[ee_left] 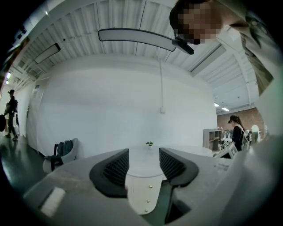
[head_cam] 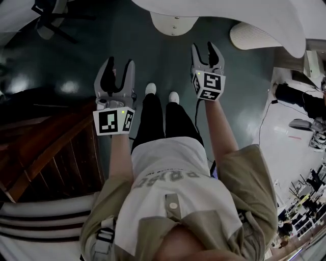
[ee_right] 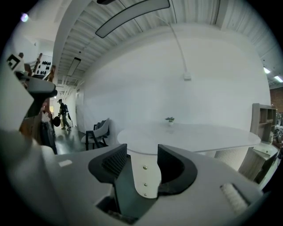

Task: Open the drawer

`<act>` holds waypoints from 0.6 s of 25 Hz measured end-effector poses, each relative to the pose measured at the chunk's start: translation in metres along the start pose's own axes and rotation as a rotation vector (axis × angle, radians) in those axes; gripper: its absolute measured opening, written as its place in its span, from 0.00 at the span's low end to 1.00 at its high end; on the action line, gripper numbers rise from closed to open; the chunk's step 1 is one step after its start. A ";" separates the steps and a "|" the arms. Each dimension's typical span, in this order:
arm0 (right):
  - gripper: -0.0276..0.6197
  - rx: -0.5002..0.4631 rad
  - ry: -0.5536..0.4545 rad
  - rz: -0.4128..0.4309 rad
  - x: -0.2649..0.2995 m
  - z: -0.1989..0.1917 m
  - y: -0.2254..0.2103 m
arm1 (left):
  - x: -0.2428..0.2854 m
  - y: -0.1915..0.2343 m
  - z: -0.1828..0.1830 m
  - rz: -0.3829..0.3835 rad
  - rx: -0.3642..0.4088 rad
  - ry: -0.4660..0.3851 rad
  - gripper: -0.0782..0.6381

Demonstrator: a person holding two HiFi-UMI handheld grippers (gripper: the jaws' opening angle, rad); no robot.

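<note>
Left tool [head_cam: 119, 64] and right tool [head_cam: 204, 49] both gape wide, empty, over dark floor [head_cam: 153, 56], white table [head_cam: 244, 15] at top edge, brown wooden unit [head_cam: 46, 148] lower left, its drawer indistinguishable.

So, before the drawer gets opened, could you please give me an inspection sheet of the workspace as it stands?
Surface: dark glossy floor; a white table ahead, bare except for a small plant.
Job's things: no drawer can be made out; dark wooden furniture stands to the person's left.
Clutter: nothing seen near the grippers; small items on the pale floor at far right, too small to identify.
Grippers: left gripper open, empty; right gripper open, empty; both held in the air.
Cables: one cable hangs from the right gripper; another crosses the pale floor.
Surroundings: white wall, chair, shelf unit, people in the distance.
</note>
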State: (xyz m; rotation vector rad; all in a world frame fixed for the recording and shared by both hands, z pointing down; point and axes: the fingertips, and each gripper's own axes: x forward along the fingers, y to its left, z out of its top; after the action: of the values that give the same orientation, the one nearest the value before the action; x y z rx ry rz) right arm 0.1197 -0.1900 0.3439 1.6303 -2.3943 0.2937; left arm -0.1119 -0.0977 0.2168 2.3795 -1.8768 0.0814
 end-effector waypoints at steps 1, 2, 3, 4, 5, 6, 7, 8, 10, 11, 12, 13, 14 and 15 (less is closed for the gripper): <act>0.38 0.002 0.010 -0.007 0.009 -0.008 0.002 | 0.002 0.005 -0.004 -0.004 -0.001 0.004 0.40; 0.38 0.003 0.019 -0.014 0.017 -0.015 0.004 | 0.004 0.010 -0.008 -0.008 -0.001 0.007 0.40; 0.38 0.001 0.028 -0.022 0.026 -0.022 0.006 | 0.006 0.015 -0.012 -0.012 -0.002 0.008 0.40; 0.38 -0.003 0.038 -0.030 0.034 -0.030 0.007 | 0.008 0.020 -0.015 -0.016 -0.002 0.010 0.40; 0.38 -0.008 0.050 -0.038 0.043 -0.038 0.009 | 0.011 0.025 -0.019 -0.020 -0.003 0.014 0.40; 0.38 -0.013 0.063 -0.044 0.052 -0.047 0.011 | 0.014 0.030 -0.023 -0.024 -0.004 0.018 0.40; 0.38 -0.016 0.077 -0.049 0.062 -0.057 0.014 | 0.017 0.036 -0.028 -0.028 -0.005 0.022 0.40; 0.38 -0.016 0.092 -0.053 0.074 -0.069 0.017 | 0.020 0.042 -0.034 -0.030 -0.006 0.026 0.40; 0.38 -0.016 0.119 -0.065 0.097 -0.092 0.021 | 0.027 0.054 -0.048 -0.034 -0.007 0.032 0.40; 0.38 -0.018 0.130 -0.074 0.107 -0.104 0.022 | 0.029 0.059 -0.057 -0.036 -0.010 0.034 0.40; 0.38 -0.021 0.137 -0.083 0.117 -0.115 0.022 | 0.031 0.063 -0.066 -0.038 -0.016 0.035 0.40; 0.38 -0.024 0.141 -0.091 0.125 -0.124 0.023 | 0.032 0.067 -0.074 -0.040 -0.023 0.035 0.40; 0.38 -0.025 0.143 -0.096 0.133 -0.131 0.023 | 0.032 0.070 -0.081 -0.041 -0.027 0.036 0.40; 0.38 -0.025 0.143 -0.100 0.142 -0.136 0.024 | 0.032 0.072 -0.086 -0.043 -0.030 0.039 0.40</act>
State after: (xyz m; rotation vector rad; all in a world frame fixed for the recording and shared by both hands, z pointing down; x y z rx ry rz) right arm 0.0572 -0.2671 0.5148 1.6525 -2.1955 0.3479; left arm -0.1720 -0.1353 0.3092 2.3796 -1.7959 0.0948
